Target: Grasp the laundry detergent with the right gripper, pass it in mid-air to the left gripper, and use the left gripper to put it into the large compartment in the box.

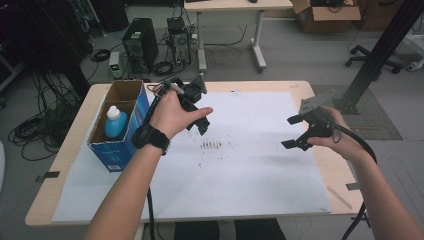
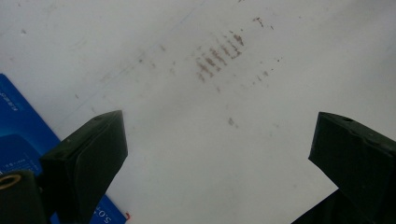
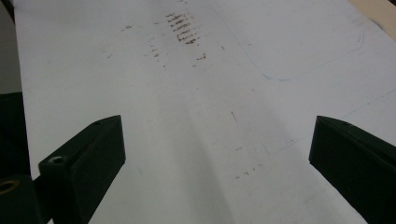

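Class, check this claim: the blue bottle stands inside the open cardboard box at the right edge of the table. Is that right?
Not quite. The blue bottle does stand inside the open cardboard box, but the box is at the table's left edge, as the high view shows.

I am looking at the white paper sheet point(image 1: 240, 165) as my landmark. Its middle and near part are lying bare, apart from a patch of brown smudges point(image 1: 211, 145), flat marks that are blocking nothing. I am holding both tools above it, my left gripper point(image 1: 197, 107) over its far left part and my right gripper point(image 1: 300, 132) over its right edge, well apart, with open sheet running between them. At the sheet's left edge the blue cardboard box point(image 1: 117, 127) is standing upright, open-topped, with a blue bottle point(image 1: 115, 122) inside; that is walling off any low pass on that side.
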Tool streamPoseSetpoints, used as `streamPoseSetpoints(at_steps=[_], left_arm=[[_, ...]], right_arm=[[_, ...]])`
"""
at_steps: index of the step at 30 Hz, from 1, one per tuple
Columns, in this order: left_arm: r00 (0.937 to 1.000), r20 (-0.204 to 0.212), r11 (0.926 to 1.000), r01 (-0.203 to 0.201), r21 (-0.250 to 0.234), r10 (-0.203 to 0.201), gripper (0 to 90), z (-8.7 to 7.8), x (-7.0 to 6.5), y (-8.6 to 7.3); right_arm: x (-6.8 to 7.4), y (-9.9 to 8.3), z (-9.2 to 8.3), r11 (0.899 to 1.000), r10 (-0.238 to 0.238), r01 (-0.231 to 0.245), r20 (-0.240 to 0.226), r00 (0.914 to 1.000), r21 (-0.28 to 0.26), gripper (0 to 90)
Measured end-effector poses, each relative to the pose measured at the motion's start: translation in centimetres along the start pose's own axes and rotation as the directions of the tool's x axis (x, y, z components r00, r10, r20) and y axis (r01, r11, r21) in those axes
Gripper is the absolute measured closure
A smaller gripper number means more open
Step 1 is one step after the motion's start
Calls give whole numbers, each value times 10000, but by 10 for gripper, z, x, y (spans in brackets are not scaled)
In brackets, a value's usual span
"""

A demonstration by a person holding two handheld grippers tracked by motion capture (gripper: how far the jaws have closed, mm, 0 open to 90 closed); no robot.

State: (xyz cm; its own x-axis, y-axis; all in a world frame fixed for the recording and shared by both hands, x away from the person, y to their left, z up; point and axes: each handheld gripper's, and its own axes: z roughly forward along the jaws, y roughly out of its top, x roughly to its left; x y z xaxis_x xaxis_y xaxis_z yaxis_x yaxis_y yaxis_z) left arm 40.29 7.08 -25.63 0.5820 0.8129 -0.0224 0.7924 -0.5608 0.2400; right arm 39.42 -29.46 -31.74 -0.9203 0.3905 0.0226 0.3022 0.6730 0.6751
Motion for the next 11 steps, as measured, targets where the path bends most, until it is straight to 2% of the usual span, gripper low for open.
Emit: streamPoseSetpoints(at_steps=[11], left_arm=[[10000,40,10000,0,17,0,46,-1,-1,-1]], right_arm=[[1,2,1,10000,-61,61,-54,10000,15,36]])
